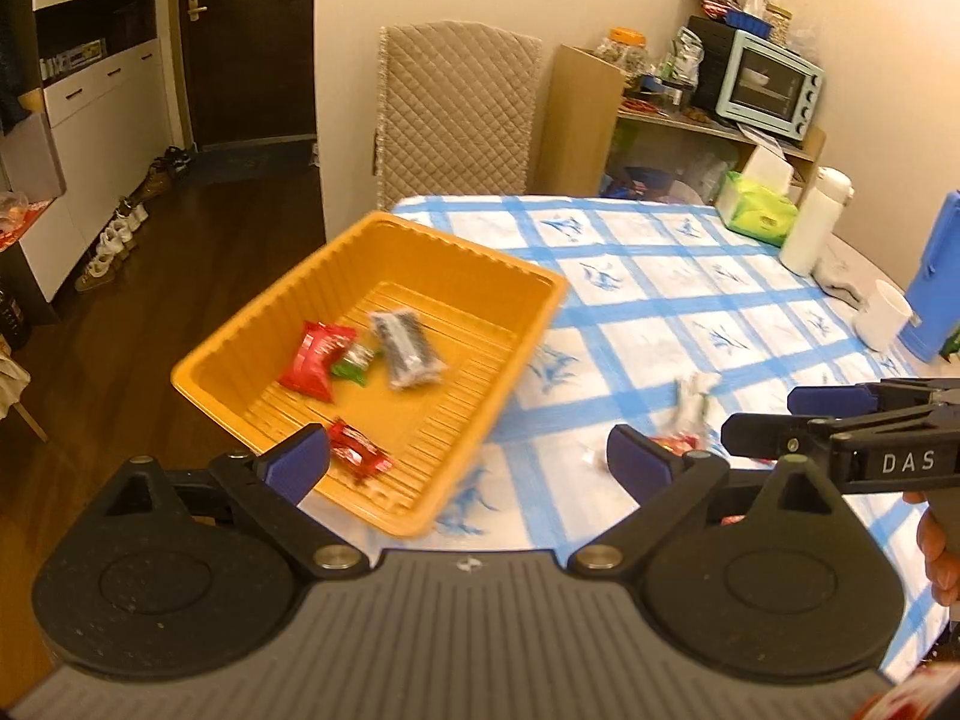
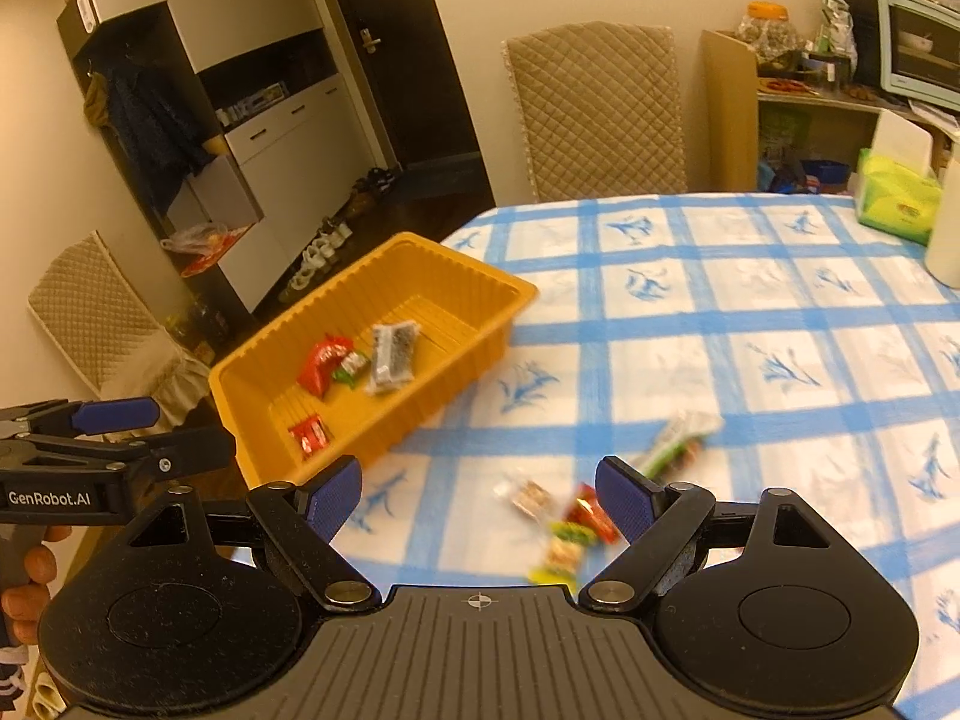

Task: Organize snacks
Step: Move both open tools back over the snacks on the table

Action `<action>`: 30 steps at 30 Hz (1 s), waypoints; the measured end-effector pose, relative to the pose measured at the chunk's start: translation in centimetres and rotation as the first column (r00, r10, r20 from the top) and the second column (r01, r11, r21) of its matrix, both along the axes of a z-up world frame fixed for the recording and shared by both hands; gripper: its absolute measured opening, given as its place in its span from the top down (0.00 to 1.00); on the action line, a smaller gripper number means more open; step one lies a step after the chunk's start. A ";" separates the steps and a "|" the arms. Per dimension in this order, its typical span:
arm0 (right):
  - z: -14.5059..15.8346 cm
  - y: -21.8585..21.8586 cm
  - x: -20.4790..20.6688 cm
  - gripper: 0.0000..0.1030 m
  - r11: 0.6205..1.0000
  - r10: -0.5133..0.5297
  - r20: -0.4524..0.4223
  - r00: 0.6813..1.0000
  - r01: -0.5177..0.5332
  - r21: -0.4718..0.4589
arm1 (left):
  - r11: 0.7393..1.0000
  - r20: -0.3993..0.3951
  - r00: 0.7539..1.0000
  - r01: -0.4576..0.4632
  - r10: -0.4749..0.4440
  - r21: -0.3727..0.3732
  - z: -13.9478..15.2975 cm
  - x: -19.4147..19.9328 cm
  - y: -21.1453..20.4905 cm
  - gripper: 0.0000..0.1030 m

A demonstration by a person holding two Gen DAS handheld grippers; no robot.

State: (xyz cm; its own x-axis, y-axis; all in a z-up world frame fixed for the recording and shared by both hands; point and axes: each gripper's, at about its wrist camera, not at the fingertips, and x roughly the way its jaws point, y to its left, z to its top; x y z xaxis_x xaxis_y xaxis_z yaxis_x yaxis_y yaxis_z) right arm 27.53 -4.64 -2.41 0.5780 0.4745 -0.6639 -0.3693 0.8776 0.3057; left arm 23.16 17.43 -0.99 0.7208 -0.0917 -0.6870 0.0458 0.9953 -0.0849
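White "DAS" on the right gripper [image 1: 756,420], "GenRobot.AI" on the left gripper [image 2: 192,426], both jaws wide, empty.

A shallow orange plastic tray [image 2: 480,291] with ribbed walls stands at the table's edge. Inside it lie a red snack packet [image 2: 323,363], a small green-and-red candy [image 2: 353,367], a clear packet with dark filling [image 2: 393,354] and a small red wrapped snack [image 2: 309,435] near the front wall. Outside the tray, on the checked cloth, some wrapped snacks [image 2: 570,525] lie close together, blurred, and a long green-white packet [image 2: 681,438] lies just beside them.
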 end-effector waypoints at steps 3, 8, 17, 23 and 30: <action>-0.2 -1.6 -1.0 0.18 1.000 -0.010 -0.008 1.000 0.010 -0.013 | 1.000 -0.011 1.000 0.016 -0.017 -0.009 -0.3 -0.7 -1.5 0.05; -0.5 -4.4 -2.6 0.18 0.999 -0.037 -0.015 0.999 0.036 -0.036 | 0.999 -0.025 0.999 0.042 -0.042 -0.017 -0.8 -1.6 -3.8 0.05; -1.9 -9.4 -4.4 0.18 0.992 -0.113 -0.044 0.993 0.110 -0.055 | 0.995 -0.056 0.993 0.099 -0.100 -0.029 -2.2 -1.9 -8.2 0.08; -3.5 -12.1 -4.8 0.18 0.986 -0.159 -0.080 0.984 0.154 -0.065 | 0.991 -0.090 0.987 0.128 -0.129 -0.027 -4.0 -1.4 -10.6 0.13; -5.0 -13.8 -4.7 0.18 0.980 -0.194 -0.111 0.975 0.186 -0.078 | 0.990 -0.127 0.982 0.142 -0.143 -0.020 -6.1 -0.5 -12.1 0.20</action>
State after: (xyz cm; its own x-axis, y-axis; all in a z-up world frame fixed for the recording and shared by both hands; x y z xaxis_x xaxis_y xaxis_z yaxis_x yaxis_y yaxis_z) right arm 22.83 -18.47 -7.36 0.5693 0.3164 -0.7588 -0.1591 0.9479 0.2759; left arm 22.70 5.31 -7.07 0.6067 -0.1947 -0.7707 0.1750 0.9785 -0.1094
